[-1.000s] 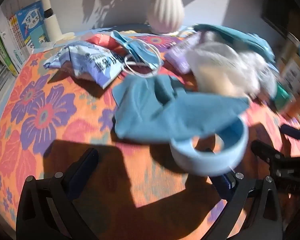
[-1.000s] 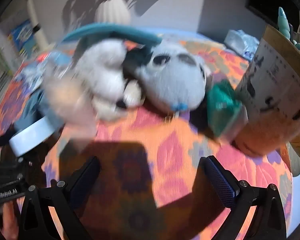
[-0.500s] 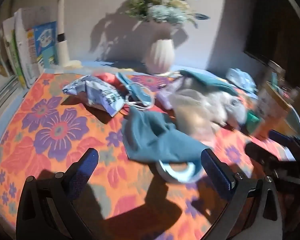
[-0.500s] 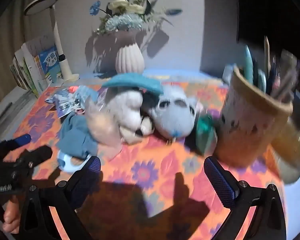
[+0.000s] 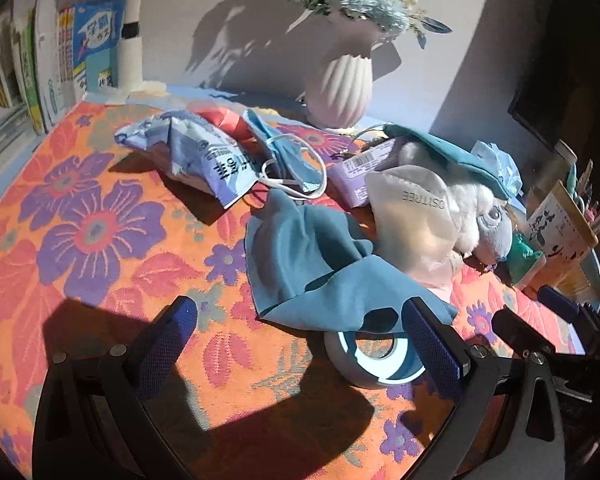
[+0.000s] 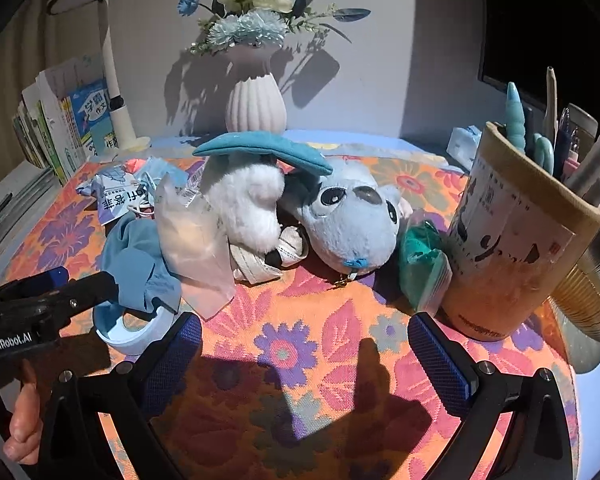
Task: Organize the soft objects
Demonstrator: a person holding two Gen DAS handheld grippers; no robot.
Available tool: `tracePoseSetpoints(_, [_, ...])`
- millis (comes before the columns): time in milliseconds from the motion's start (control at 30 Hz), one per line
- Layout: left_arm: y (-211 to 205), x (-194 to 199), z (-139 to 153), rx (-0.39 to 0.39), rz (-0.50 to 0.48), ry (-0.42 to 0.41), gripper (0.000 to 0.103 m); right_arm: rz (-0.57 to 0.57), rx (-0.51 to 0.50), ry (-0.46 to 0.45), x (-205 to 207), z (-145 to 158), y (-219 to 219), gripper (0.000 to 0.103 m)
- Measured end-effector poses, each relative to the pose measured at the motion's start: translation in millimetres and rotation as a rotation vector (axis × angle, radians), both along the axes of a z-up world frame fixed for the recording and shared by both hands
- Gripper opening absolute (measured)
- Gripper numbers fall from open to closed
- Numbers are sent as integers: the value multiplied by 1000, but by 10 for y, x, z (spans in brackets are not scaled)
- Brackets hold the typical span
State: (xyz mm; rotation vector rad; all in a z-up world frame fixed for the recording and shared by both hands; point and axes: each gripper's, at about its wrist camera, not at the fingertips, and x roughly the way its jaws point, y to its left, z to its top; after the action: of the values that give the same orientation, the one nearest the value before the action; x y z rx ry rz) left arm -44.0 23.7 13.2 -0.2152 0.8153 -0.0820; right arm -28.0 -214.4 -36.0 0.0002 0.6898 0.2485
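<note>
A pale blue plush toy (image 6: 350,222) lies on the flowered tablecloth (image 6: 300,344) with a white fluffy toy (image 6: 246,204) and a teal pouch (image 6: 260,152) on top. A blue cloth (image 5: 312,264) lies crumpled left of them, partly over a tape roll (image 5: 380,360). A blue face mask (image 5: 288,156) and a printed packet (image 5: 204,152) lie further back. A translucent bag (image 5: 412,220) leans on the toys. My left gripper (image 5: 300,352) is open and empty, just in front of the cloth. My right gripper (image 6: 304,354) is open and empty, in front of the plush toy.
A white ribbed vase (image 6: 256,108) with flowers stands at the back. A pen holder (image 6: 512,248) with pens stands at the right, a green packet (image 6: 424,264) beside it. Books (image 5: 52,64) and a lamp base (image 5: 130,44) stand at the back left.
Both grippers have pulled back and up from the pile, so more of the table shows. Both stay open and empty. The objects have not moved.
</note>
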Motion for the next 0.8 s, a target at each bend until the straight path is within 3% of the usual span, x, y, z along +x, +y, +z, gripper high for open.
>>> tracePoseSetpoints(800, [20, 40, -4, -21, 2, 28, 102, 10, -26, 20, 24, -5, 40, 103])
